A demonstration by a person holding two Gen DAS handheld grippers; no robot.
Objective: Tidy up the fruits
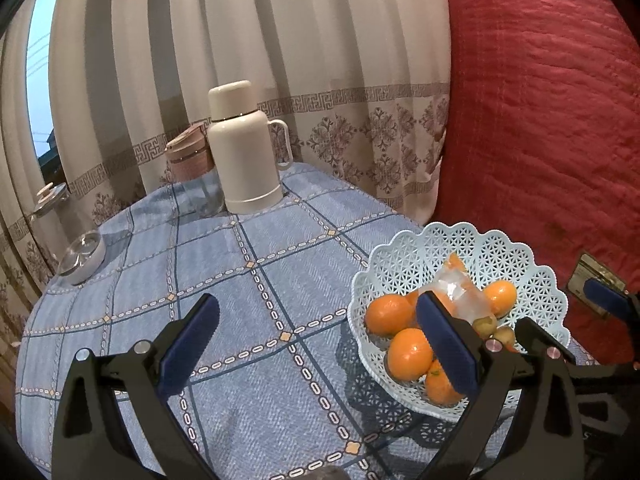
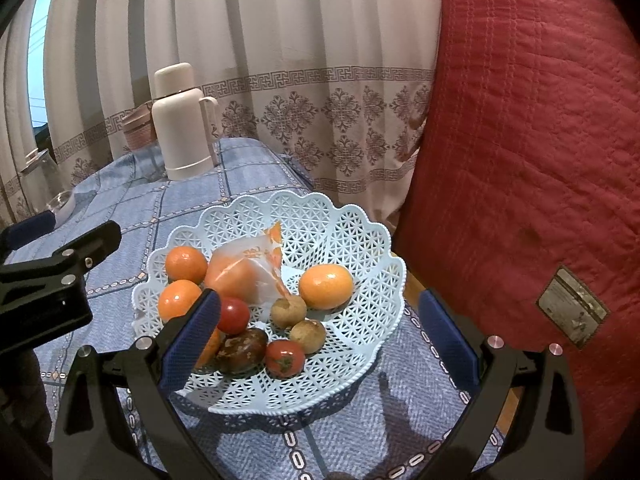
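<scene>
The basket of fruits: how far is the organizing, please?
Done, it seems: oranges, tomatoes and small brown fruits all lie in the blue basket. In hand: nothing; left gripper and right gripper are open. No fruit shows on the tablecloth.

Pale blue lattice basket (image 2: 352,224) upright on the tablecloth, holding oranges (image 2: 326,286), one orange wrapped in plastic (image 2: 244,274), two red tomatoes (image 2: 233,314), and brownish round fruits (image 2: 289,311), possibly longans.
</scene>
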